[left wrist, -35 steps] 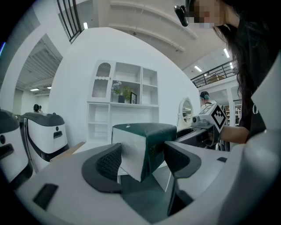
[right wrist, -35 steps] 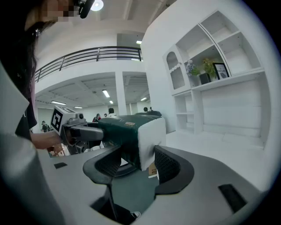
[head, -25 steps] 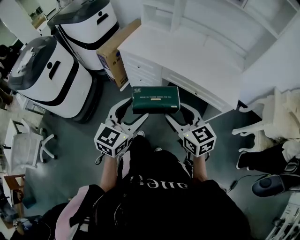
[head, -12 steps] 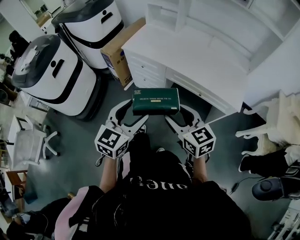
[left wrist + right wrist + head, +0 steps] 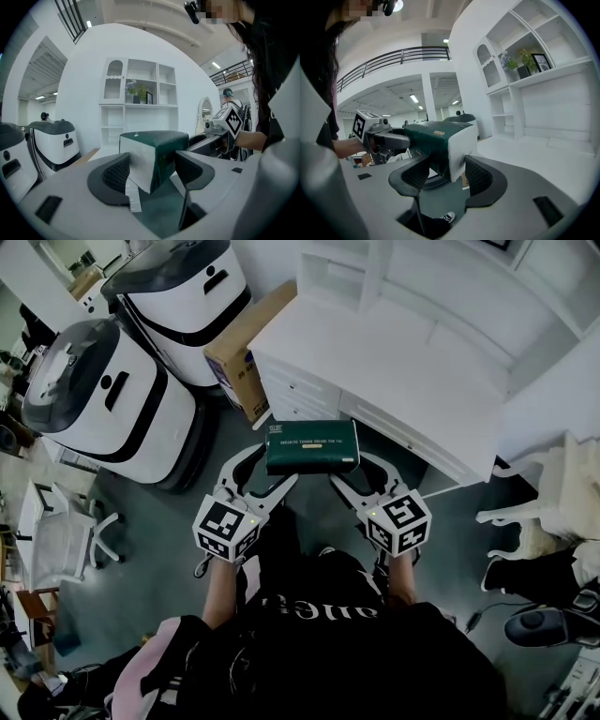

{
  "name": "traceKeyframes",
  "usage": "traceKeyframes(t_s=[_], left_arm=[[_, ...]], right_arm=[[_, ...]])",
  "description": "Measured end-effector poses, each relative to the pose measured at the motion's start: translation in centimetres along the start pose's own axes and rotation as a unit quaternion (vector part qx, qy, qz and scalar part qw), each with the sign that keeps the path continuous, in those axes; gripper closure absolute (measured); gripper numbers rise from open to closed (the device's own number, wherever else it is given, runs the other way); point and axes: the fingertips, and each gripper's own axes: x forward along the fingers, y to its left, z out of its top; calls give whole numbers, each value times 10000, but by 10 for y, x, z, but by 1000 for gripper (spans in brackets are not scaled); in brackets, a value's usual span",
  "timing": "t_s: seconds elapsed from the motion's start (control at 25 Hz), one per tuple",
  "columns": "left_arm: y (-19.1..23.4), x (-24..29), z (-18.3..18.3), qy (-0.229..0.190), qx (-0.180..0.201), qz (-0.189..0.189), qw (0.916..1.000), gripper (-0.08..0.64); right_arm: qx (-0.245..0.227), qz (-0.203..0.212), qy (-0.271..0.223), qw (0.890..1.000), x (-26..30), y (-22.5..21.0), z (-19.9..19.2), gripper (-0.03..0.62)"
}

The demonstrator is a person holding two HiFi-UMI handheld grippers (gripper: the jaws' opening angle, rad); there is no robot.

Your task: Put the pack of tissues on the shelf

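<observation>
While the person stands by the white desk, head view has the tissue pack up in the air near its edge. Left gripper view: left gripper clamped on one end. Right gripper view: right gripper pinching the other, shelf ahead.

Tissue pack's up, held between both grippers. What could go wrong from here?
1. The left gripper and right gripper each pinch only one end of the tissue pack; if they drift apart, it may fall to the floor.
2. The white desk stands between pack and shelf; a low carry could clip its edge.
</observation>
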Motion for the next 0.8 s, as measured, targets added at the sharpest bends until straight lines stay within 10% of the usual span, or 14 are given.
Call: traceKeyframes(t_s=[0.8], left_arm=[[266, 46, 12, -175, -8, -395, 9991, 245]], right_arm=[[132, -409, 109, 9990, 242, -32, 100, 328]])
